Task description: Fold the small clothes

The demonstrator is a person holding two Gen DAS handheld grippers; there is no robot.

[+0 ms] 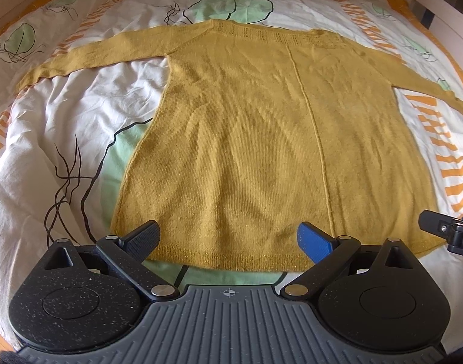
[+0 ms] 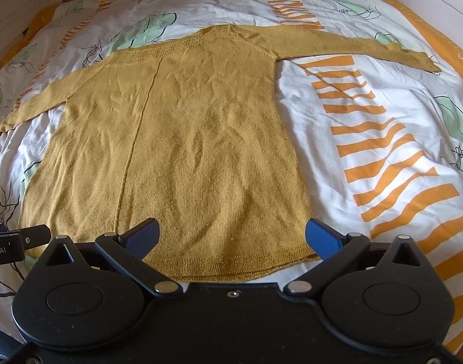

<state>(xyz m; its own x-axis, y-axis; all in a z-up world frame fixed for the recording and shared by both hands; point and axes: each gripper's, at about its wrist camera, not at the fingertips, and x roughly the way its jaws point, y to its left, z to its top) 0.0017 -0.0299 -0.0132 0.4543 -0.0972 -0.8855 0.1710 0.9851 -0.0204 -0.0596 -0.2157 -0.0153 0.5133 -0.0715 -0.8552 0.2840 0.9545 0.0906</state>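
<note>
- Left tool (image 1: 228, 242) and right tool (image 2: 231, 239), jaws apart and empty, hover at the hem of the mustard-yellow knitted long-sleeved sweater (image 1: 261, 139).
- The sweater runs lengthwise away from both, flat on the leaf-and-stripe patterned bed cover (image 2: 368, 139), sleeves spread sideways.

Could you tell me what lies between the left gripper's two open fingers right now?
The near hem of the yellow sweater spans the gap of the left gripper, with a strip of the bedcover just below it, as the left wrist view shows.
</note>
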